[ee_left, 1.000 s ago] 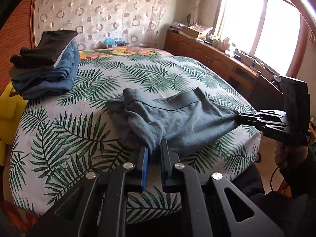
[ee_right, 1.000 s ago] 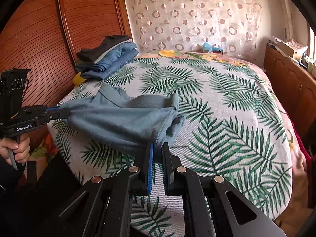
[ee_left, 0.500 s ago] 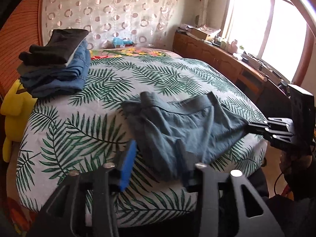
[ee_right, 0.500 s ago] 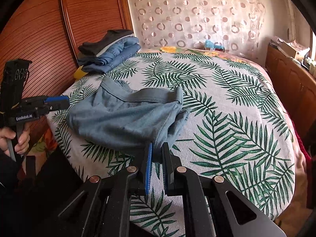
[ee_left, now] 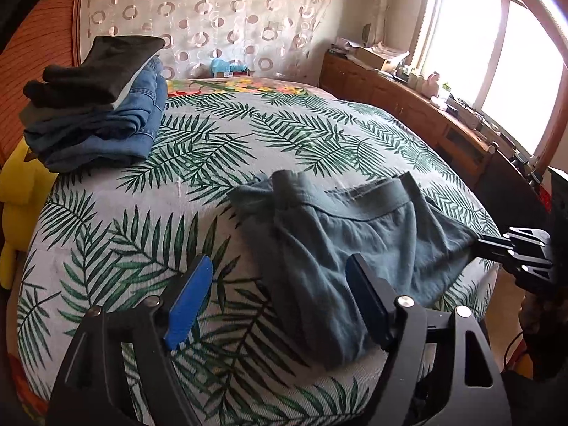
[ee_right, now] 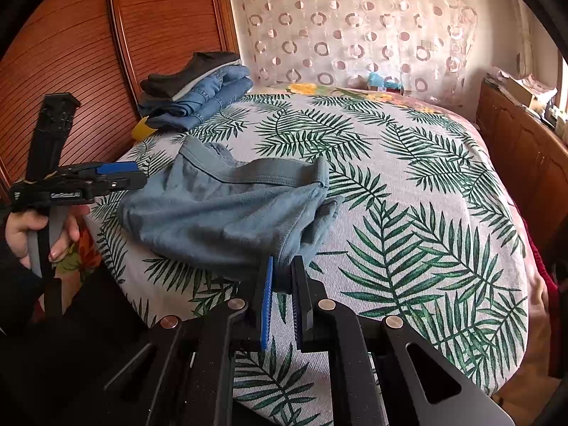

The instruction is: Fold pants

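Grey-blue pants [ee_left: 355, 227] [ee_right: 220, 213] lie crumpled on the palm-leaf bedspread [ee_left: 142, 213] near the bed's front edge, waistband toward the far side. My left gripper [ee_left: 280, 266] [ee_right: 142, 175] has its jaws opening wide. The pants' left end lies loose beneath its right finger [ee_left: 358, 277], pressed by neither pad. In the right wrist view its tips sit just left of the cloth. My right gripper [ee_right: 282, 269] [ee_left: 490, 243] is shut on the other end of the pants, which rises slightly off the bed into its pads.
A stack of folded jeans and dark clothes [ee_left: 96, 113] [ee_right: 198, 96] sits at the far left of the bed by the wooden panel [ee_right: 71, 53]. A yellow plush toy [ee_left: 17, 191] lies beside it. A low wooden cabinet [ee_left: 426, 117] runs under the window.
My left gripper let go of the pants' end, spread its jaws and drew off to the left. The freed cloth slumped onto the bed. The right gripper kept its hold.
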Action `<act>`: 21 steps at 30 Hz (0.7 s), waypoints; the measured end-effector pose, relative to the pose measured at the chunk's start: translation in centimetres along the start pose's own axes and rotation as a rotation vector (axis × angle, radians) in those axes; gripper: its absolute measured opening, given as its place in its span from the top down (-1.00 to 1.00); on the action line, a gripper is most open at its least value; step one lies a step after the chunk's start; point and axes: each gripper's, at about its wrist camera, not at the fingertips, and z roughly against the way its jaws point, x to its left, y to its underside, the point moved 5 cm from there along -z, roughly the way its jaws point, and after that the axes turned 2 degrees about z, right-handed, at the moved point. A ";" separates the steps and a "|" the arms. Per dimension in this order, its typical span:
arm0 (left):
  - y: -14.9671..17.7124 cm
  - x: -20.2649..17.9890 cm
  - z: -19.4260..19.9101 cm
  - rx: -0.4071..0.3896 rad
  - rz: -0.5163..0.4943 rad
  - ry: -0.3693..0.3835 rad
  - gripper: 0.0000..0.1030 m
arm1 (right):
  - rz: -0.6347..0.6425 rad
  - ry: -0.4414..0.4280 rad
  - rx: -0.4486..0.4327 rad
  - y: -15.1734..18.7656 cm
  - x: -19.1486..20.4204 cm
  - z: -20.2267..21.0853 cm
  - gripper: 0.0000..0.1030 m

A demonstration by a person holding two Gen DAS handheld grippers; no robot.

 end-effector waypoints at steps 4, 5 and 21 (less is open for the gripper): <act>-0.6 0.0 -0.6 -0.004 -0.001 0.003 -0.51 | 0.016 0.028 -0.008 -0.3 0.0 0.3 0.74; -0.8 0.0 -0.6 -0.006 -0.006 0.001 -0.51 | 0.015 0.035 -0.012 -0.4 -0.1 0.4 0.74; -2.7 -1.2 -2.5 -0.010 -0.053 -0.023 -0.46 | 0.008 0.071 0.009 -5.6 -1.9 -6.3 0.46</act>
